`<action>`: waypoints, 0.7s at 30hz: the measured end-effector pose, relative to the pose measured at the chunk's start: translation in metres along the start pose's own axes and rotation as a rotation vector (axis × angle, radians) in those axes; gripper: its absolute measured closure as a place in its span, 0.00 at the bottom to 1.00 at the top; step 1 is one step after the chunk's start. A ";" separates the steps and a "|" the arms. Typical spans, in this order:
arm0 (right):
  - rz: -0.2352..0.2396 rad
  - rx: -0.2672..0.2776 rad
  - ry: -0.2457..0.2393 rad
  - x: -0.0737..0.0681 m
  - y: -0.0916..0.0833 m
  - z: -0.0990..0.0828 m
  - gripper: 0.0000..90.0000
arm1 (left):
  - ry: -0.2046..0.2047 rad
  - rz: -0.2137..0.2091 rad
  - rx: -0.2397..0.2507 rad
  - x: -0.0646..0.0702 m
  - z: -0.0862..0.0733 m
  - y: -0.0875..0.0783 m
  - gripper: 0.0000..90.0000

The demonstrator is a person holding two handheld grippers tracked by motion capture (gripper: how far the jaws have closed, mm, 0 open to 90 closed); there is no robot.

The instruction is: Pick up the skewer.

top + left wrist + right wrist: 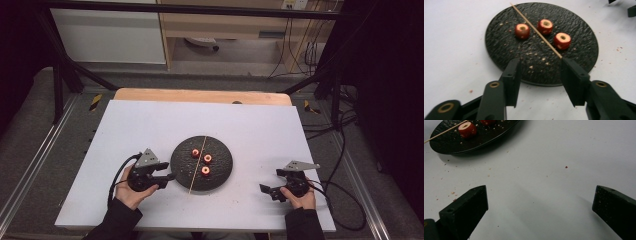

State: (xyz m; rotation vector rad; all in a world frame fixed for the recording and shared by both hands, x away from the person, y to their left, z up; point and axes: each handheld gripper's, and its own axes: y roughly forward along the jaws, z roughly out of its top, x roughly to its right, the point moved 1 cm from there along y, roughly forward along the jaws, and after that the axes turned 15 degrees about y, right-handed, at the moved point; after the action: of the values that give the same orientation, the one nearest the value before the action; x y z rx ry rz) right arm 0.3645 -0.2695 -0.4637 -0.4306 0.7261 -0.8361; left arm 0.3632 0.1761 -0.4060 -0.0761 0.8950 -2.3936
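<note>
A: Where is the plate [220, 175]?

B: It is in the middle of the white table [150, 125]. It is round, black and bumpy.

A: What is on it?

B: Three small red fruit rings [205, 159] with pale middles. A thin stick [198, 163] lies across the plate. One ring is on one side of the stick and two are on the other side. Little crumbs [534, 62] lie on the plate too.

A: Where is the left claw [167, 172]?

B: Right at the left edge of the plate. From its own camera, its tips hang over the near rim, and the near end of the stick goes down by one tip. I can't tell if it touches.

A: Is that claw holding anything?

B: No. Its two jaws are part way apart and nothing is pinched between them.

A: And the right claw [266, 190]?

B: It is down on the right, well away from the plate. Its jaws are wide apart, with just bare table between them.
</note>
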 end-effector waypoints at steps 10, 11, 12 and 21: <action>0.001 0.000 -0.001 0.000 0.000 0.000 0.01 | 0.009 -0.036 -0.028 0.012 0.014 0.020 0.79; 0.001 0.000 -0.001 0.000 0.000 0.000 0.01 | 0.009 -0.042 -0.031 0.013 0.015 0.022 0.79; 0.002 0.000 0.000 0.000 0.000 0.000 0.01 | 0.009 -0.047 -0.033 0.014 0.016 0.025 0.81; 0.003 -0.002 0.000 0.000 0.000 0.000 0.01 | 0.027 -0.084 -0.057 0.028 0.023 0.046 0.97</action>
State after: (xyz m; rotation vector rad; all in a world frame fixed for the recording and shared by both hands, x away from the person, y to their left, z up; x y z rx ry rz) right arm 0.3644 -0.2689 -0.4639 -0.4308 0.7272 -0.8324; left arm 0.3684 0.1195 -0.4205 -0.1059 0.9911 -2.4511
